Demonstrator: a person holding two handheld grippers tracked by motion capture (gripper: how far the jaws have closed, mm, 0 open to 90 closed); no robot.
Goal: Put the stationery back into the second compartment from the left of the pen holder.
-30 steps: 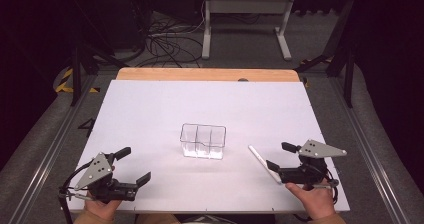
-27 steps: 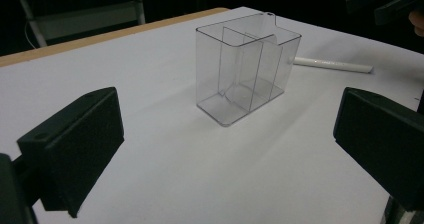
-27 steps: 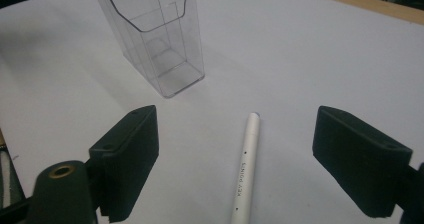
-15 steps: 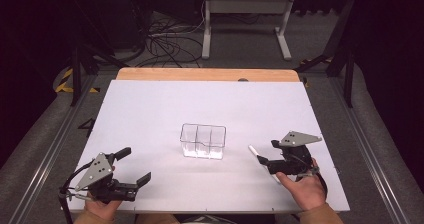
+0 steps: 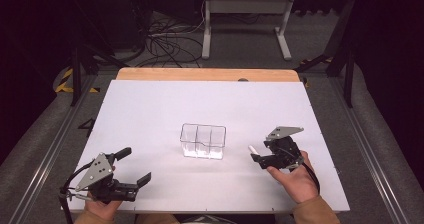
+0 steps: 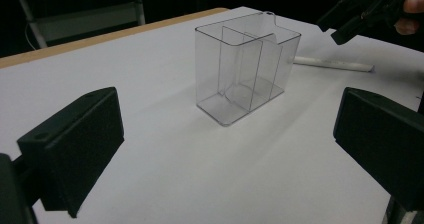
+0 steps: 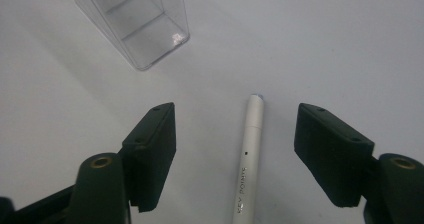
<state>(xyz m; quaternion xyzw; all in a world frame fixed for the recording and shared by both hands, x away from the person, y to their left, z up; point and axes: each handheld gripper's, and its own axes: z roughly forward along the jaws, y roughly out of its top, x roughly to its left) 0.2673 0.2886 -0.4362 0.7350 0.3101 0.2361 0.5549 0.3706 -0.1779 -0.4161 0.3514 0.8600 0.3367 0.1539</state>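
The white table (image 5: 150, 114) carries the clear organizer (image 5: 203, 141) in the middle, empty; my left claw (image 5: 134, 168) waits apart, near left; my right claw (image 7: 235, 149) has been closing around the white pen (image 7: 248, 154) lying right of it, not yet gripped.

Your right gripper (image 5: 261, 154) sat near the table's right side, its jaws apart but just closing. Your left gripper (image 5: 134, 166) rested wide open at the near left.

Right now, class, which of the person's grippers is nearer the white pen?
The right. The right gripper straddles the white pen with jaws that have been closing, not yet touching it. The left gripper sits open across the table, beyond the clear organizer.
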